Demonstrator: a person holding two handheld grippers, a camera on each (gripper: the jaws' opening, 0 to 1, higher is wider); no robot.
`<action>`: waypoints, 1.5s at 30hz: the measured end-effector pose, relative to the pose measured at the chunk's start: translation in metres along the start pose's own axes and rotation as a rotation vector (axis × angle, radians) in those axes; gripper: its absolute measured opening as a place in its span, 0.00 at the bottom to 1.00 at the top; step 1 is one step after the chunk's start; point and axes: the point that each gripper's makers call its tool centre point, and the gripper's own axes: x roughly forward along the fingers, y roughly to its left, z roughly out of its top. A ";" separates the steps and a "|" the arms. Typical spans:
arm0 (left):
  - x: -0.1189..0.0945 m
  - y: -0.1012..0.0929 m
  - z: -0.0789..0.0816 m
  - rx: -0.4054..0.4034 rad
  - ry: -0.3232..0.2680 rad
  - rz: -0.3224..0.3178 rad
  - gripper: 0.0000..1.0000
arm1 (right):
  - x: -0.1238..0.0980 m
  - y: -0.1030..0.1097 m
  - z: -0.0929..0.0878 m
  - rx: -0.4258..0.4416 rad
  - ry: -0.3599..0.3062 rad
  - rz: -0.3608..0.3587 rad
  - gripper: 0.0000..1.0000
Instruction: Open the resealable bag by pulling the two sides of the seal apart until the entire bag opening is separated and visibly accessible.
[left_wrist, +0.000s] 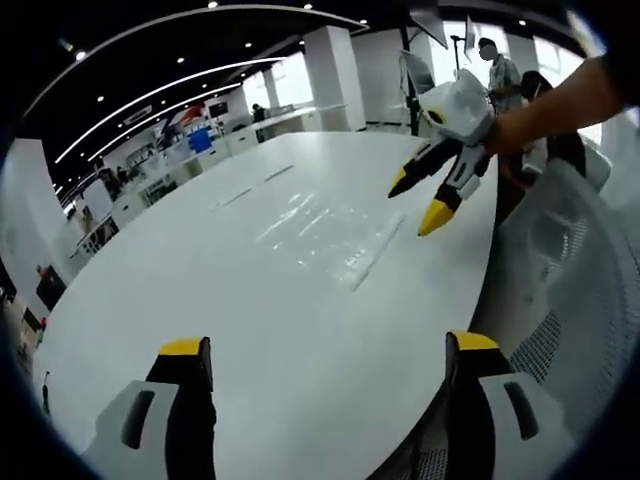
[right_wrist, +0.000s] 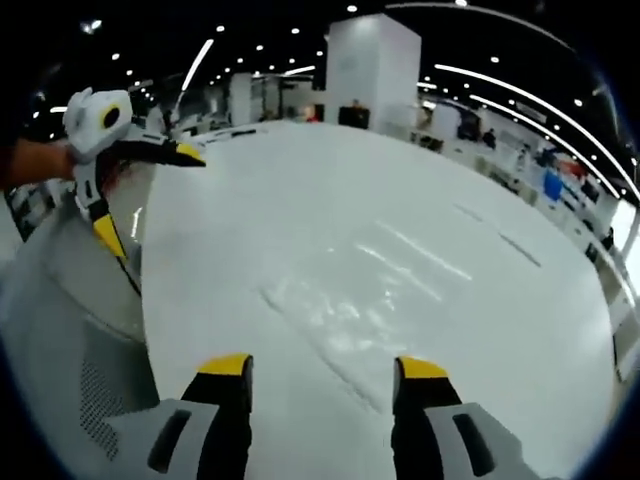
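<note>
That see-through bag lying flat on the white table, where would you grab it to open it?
Probably at the seal strip along one edge of the resealable bag, one gripper per side. The bag lies flat on the table, so each gripper would come in low from the seal end, pinching a lip. Both grippers are open.

Clear bag (left_wrist: 330, 235) — outline hard to trace on the white table (left_wrist: 200, 260); seal state unclear.
</note>
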 end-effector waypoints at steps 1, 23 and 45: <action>0.000 0.000 0.000 -0.003 0.001 0.000 0.95 | 0.004 -0.003 -0.001 -0.001 0.008 0.003 0.51; 0.002 -0.007 -0.003 -0.003 0.041 -0.045 0.86 | 0.021 -0.001 -0.024 -0.164 0.161 0.122 0.06; 0.027 -0.021 0.008 0.115 0.069 -0.128 0.80 | 0.007 0.020 -0.016 -0.300 0.176 0.262 0.00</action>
